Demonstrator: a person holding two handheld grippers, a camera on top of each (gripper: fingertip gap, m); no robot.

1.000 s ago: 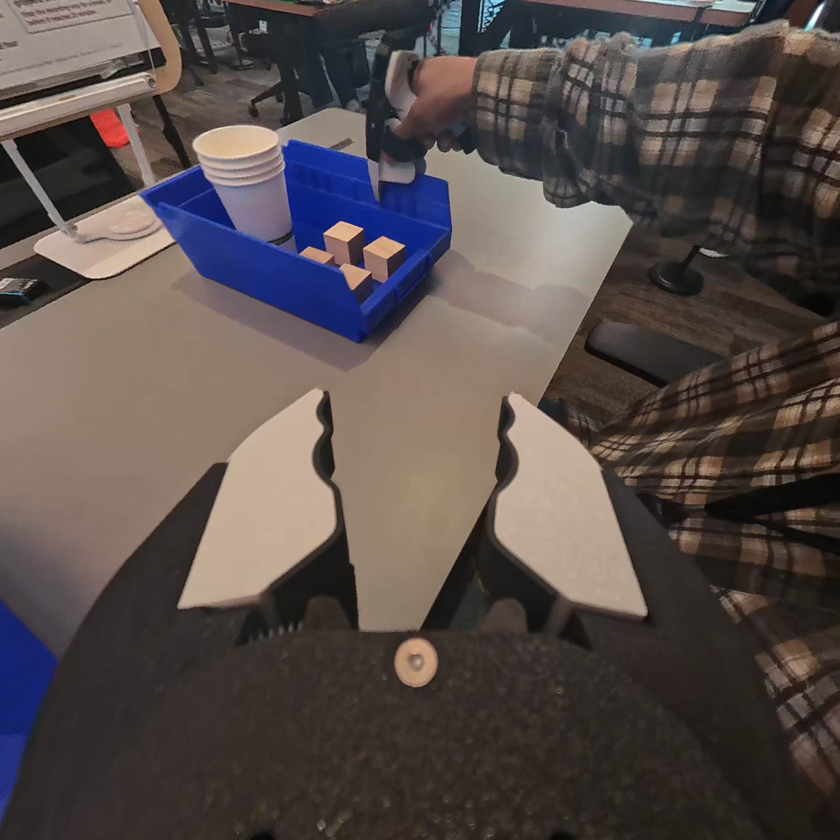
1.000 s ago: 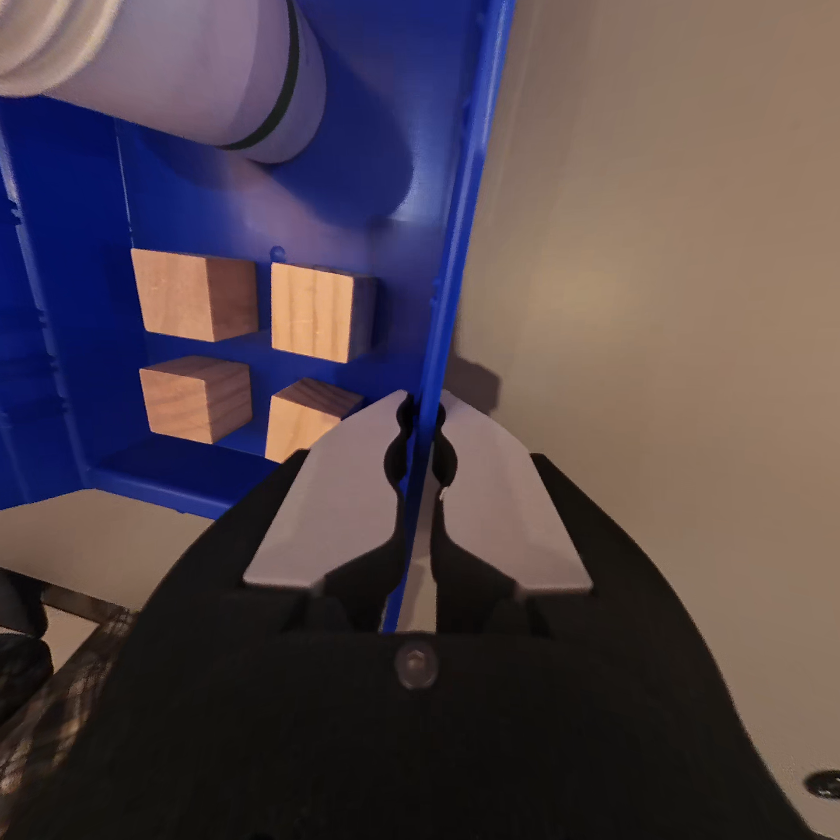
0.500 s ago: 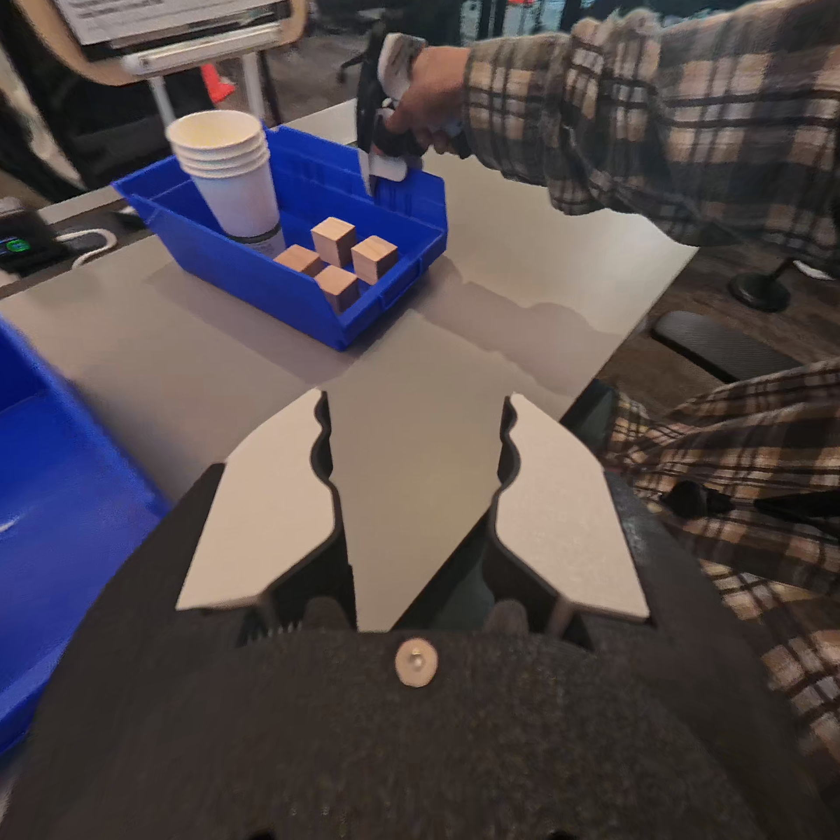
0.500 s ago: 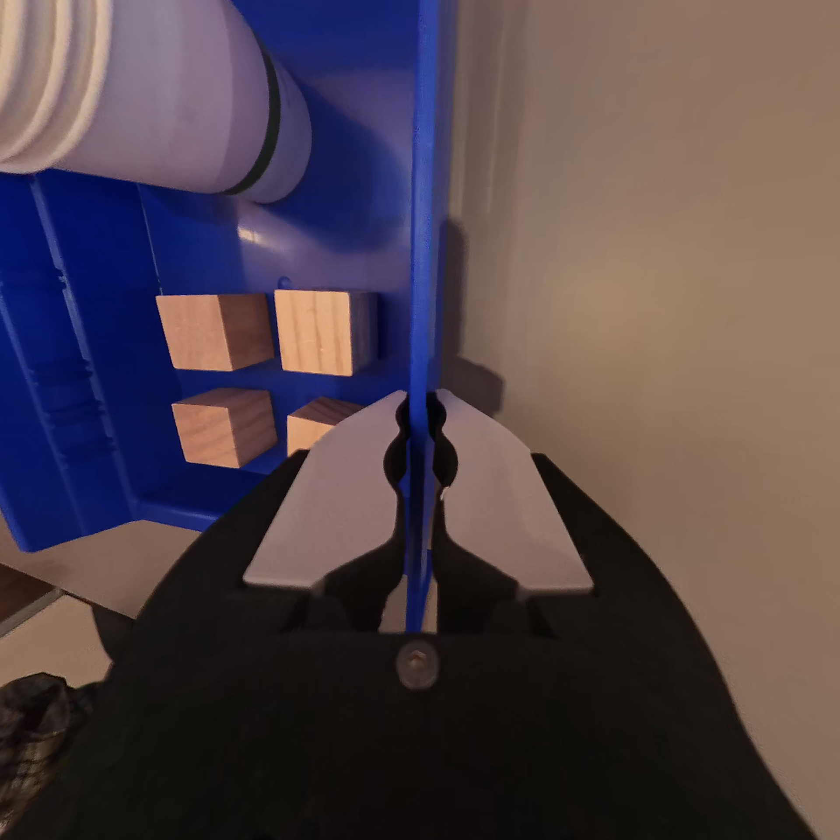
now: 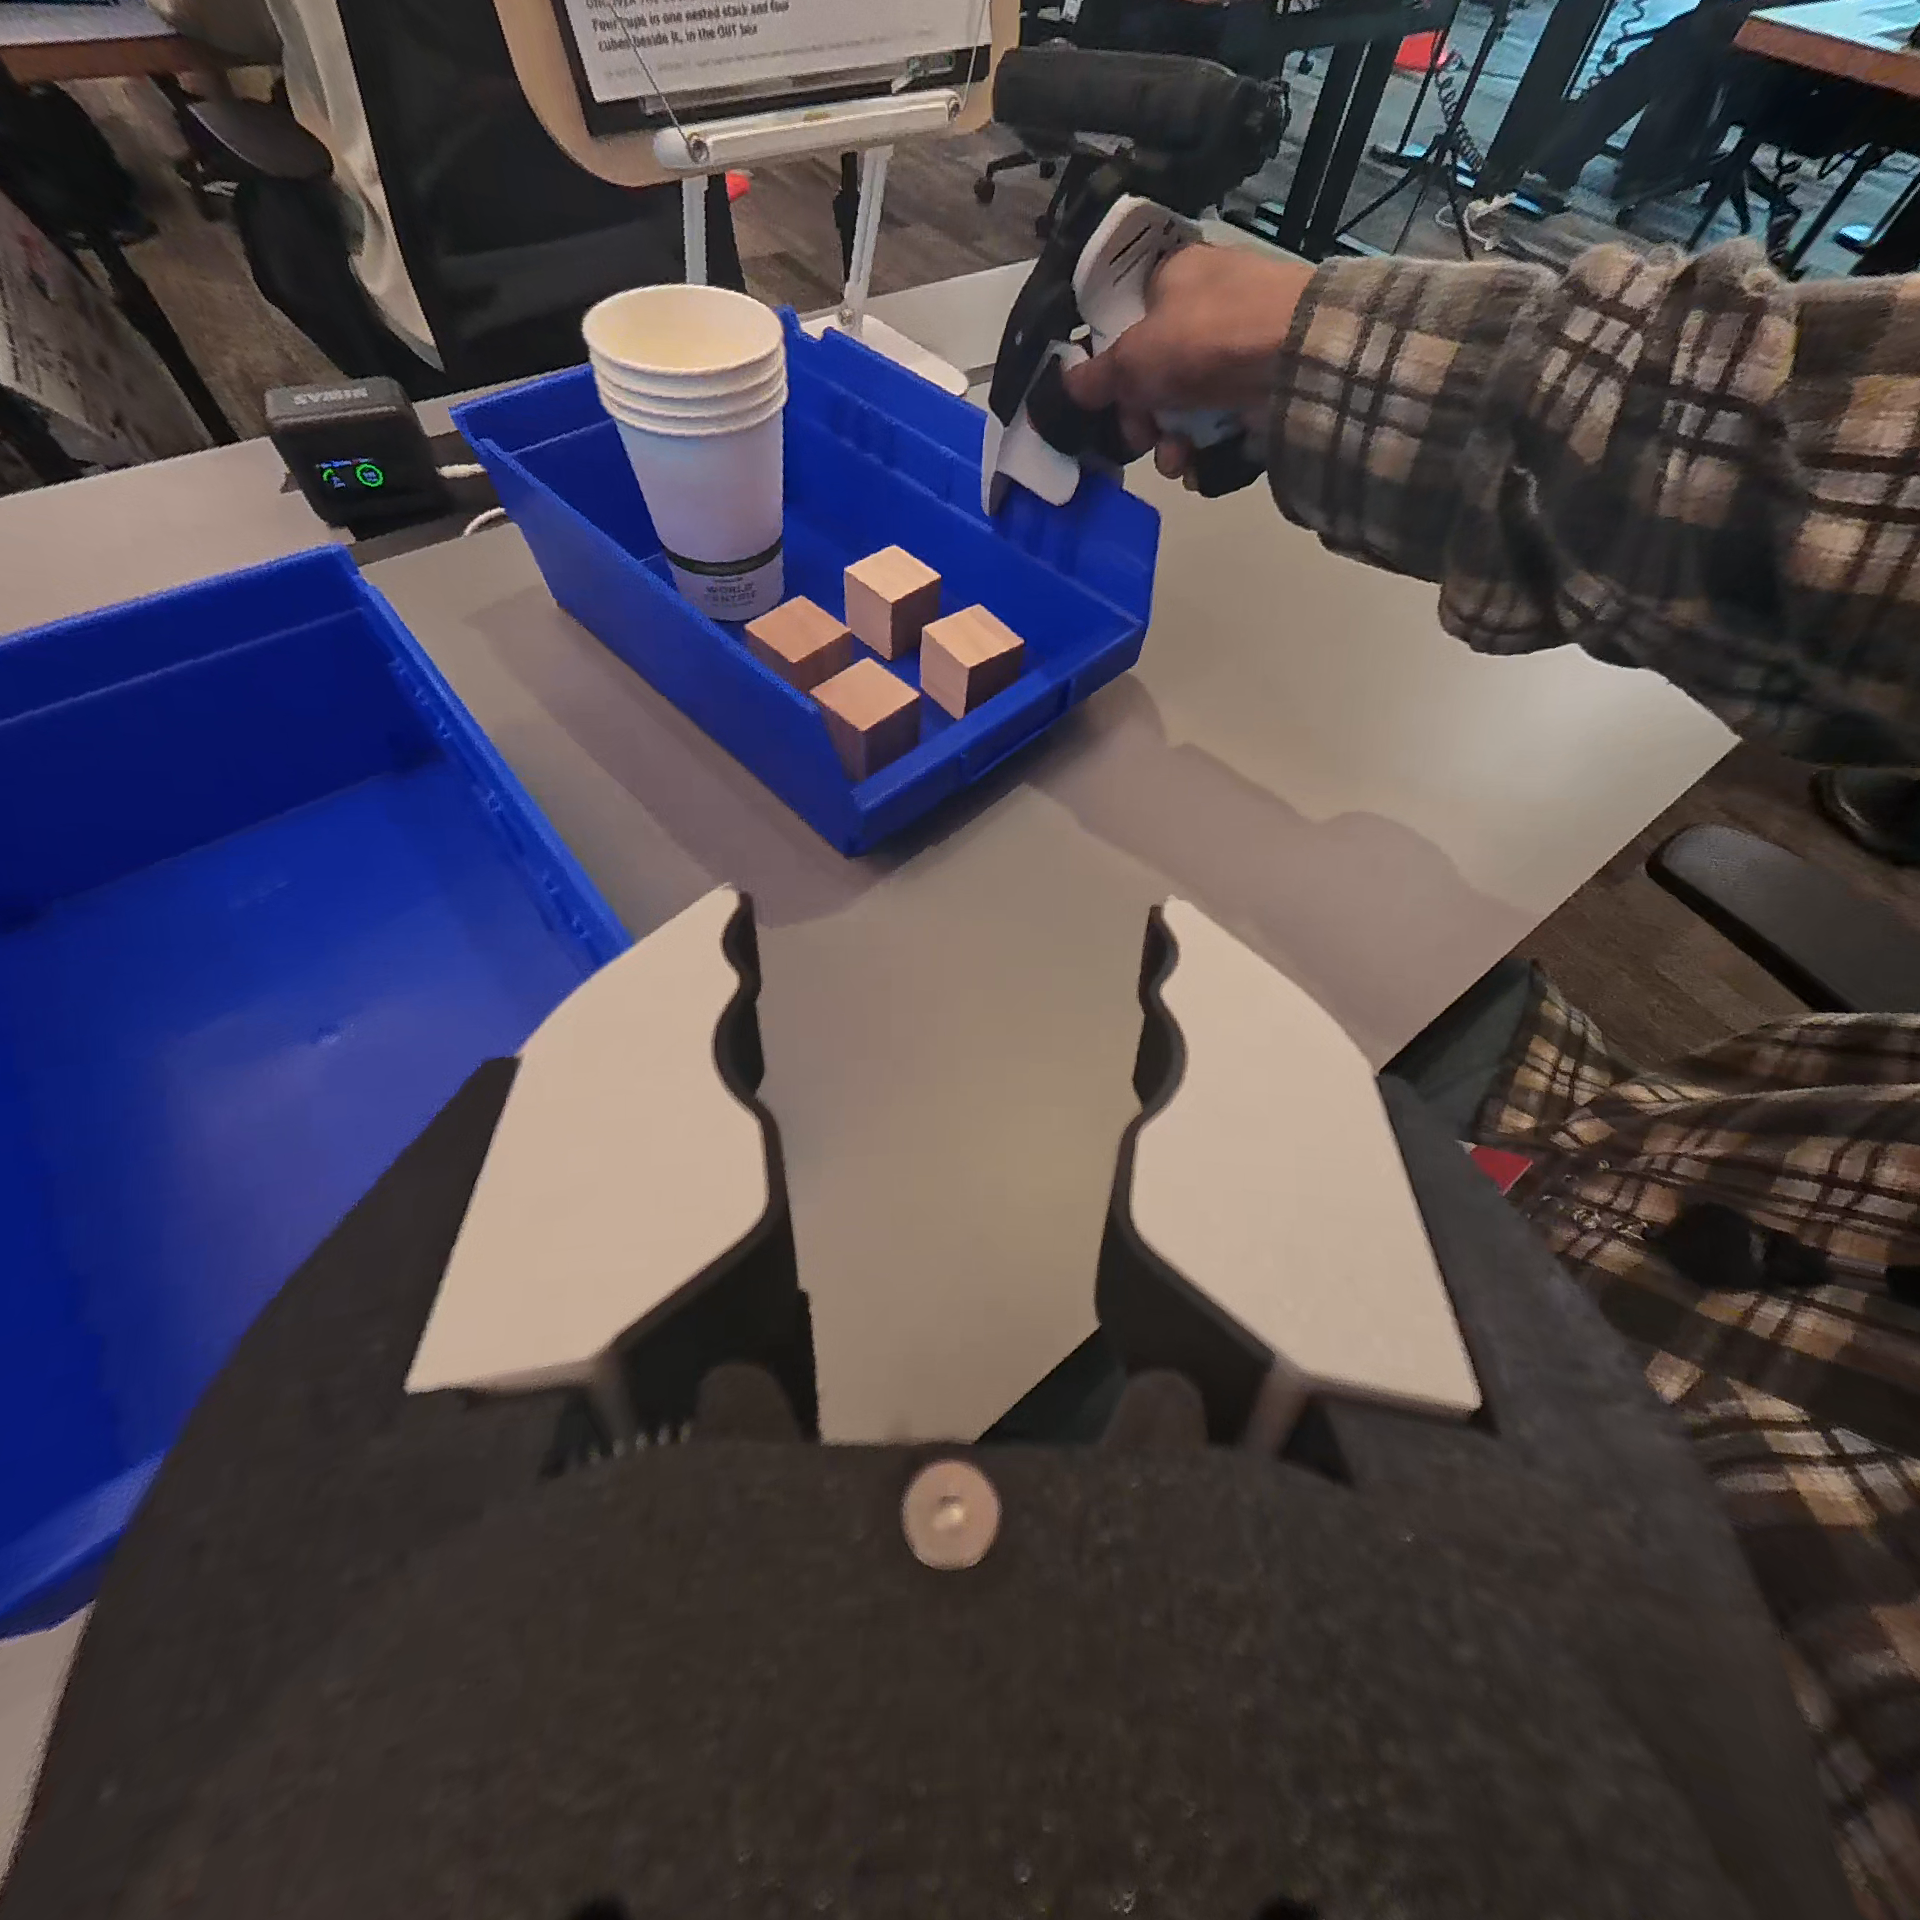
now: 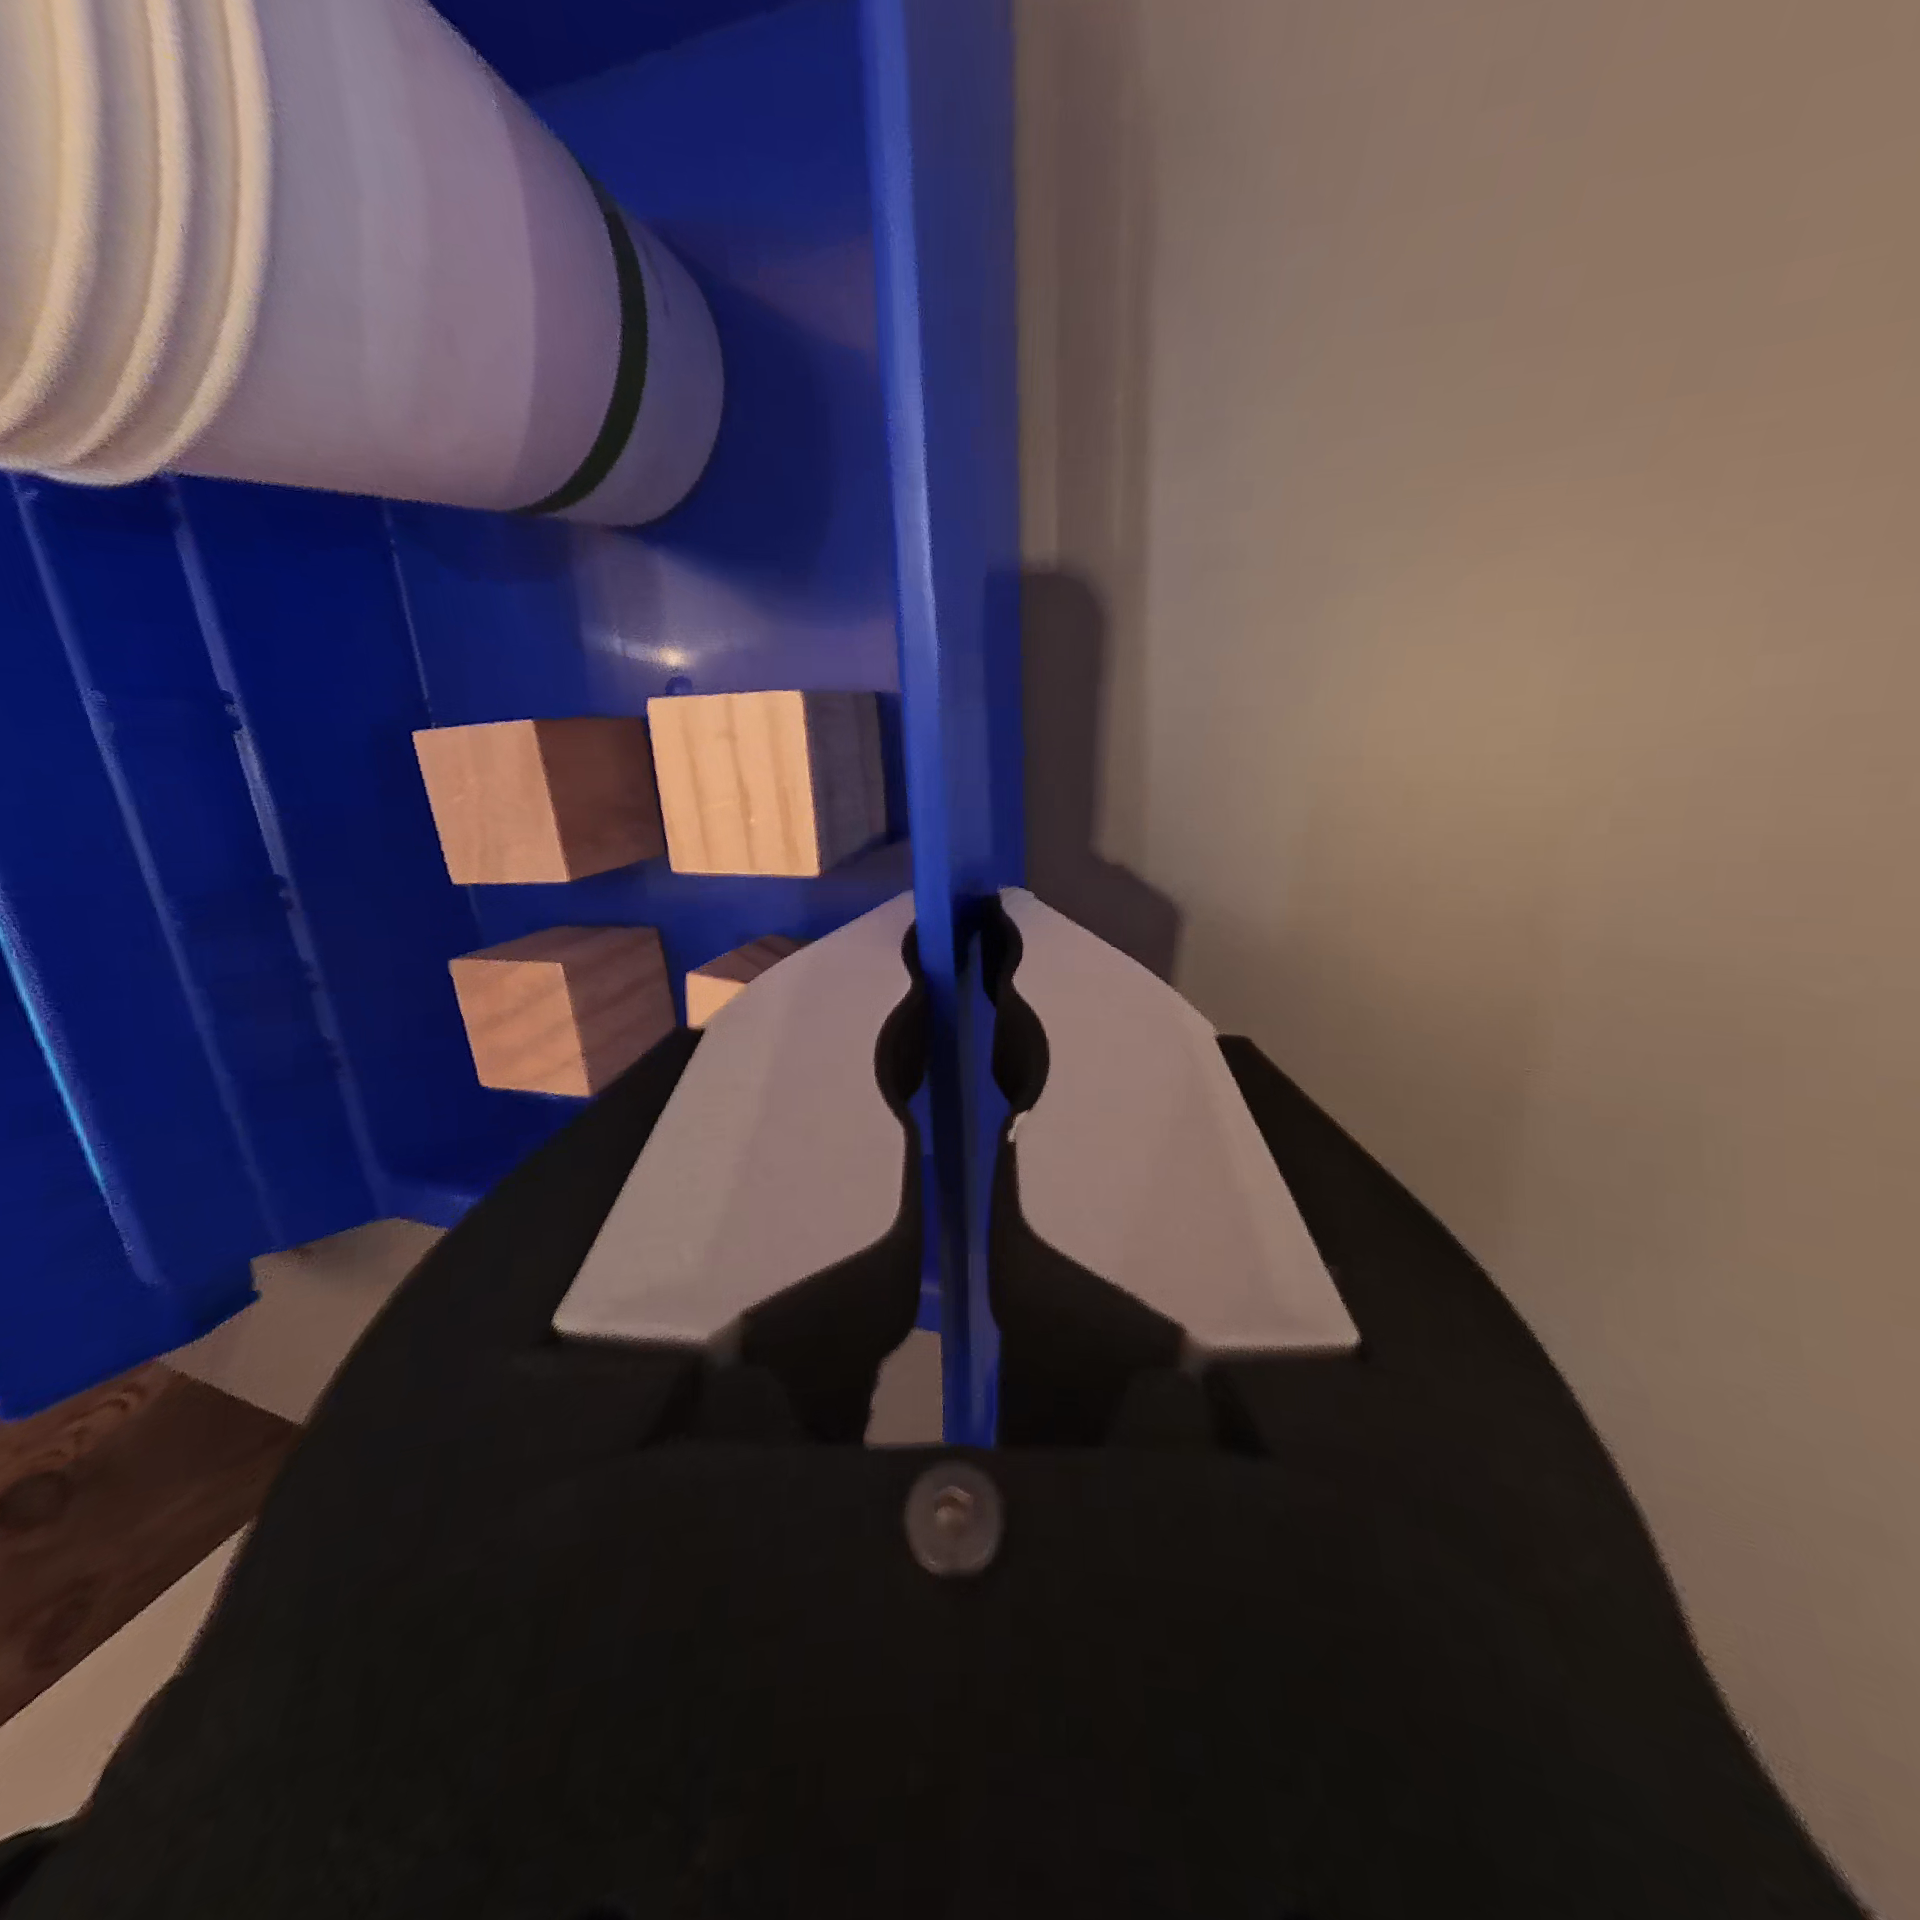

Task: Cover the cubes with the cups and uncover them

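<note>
The right gripper (image 6: pixel 961 914) pinches the side wall of the small blue bin (image 5: pixel 727 707), where a nested stack of white paper cups (image 5: pixel 698 436) stands upright just beside four wooden cubes (image 5: pixel 894 649) set in a tight square. The left gripper (image 5: pixel 945 925) hangs over the grey table (image 5: pixel 1299 727) with jaws spread and empty, a larger blue bin (image 5: pixel 208 935) beside it

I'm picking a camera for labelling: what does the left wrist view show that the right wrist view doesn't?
Only the left wrist view: a second blue bin, a hand on the right gripper, and the open left gripper. Only the right wrist view: the right gripper's fingers clamped on the bin wall. Both: the cup stack, four wooden cubes, the grey table.
</note>
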